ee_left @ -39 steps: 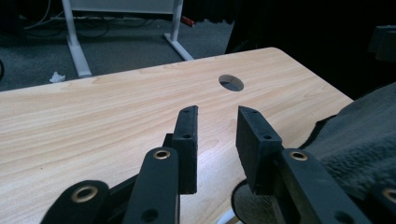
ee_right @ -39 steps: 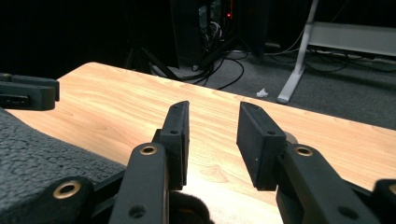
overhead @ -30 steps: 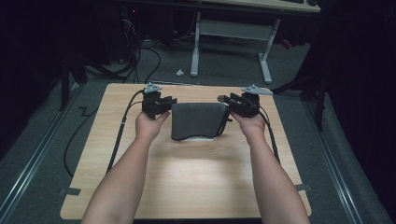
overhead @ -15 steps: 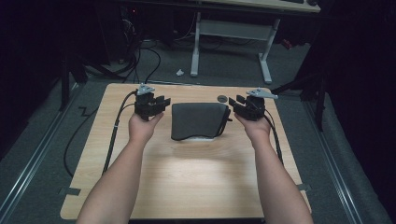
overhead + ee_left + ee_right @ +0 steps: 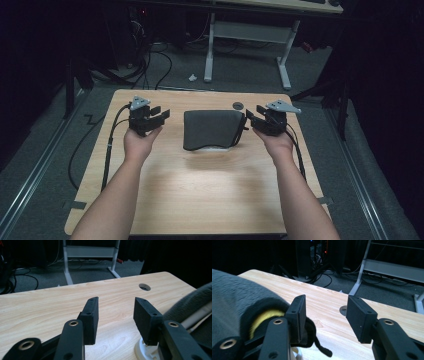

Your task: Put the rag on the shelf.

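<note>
Grippers sat either side of a dark grey cloth [image 5: 212,128] draped mid-table [image 5: 200,190]. Left gripper [image 5: 159,116], well apart from cloth's left edge, was released, jaws spread w/ nothing btwn. Cloth covered something white and yellow. Right gripper [image 5: 249,119] just beside cloth's right edge, jaws also apart, empty.

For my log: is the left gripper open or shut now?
Open. In the left gripper view, the left gripper shows bare table between its two spread jaws, with nothing held.
</note>
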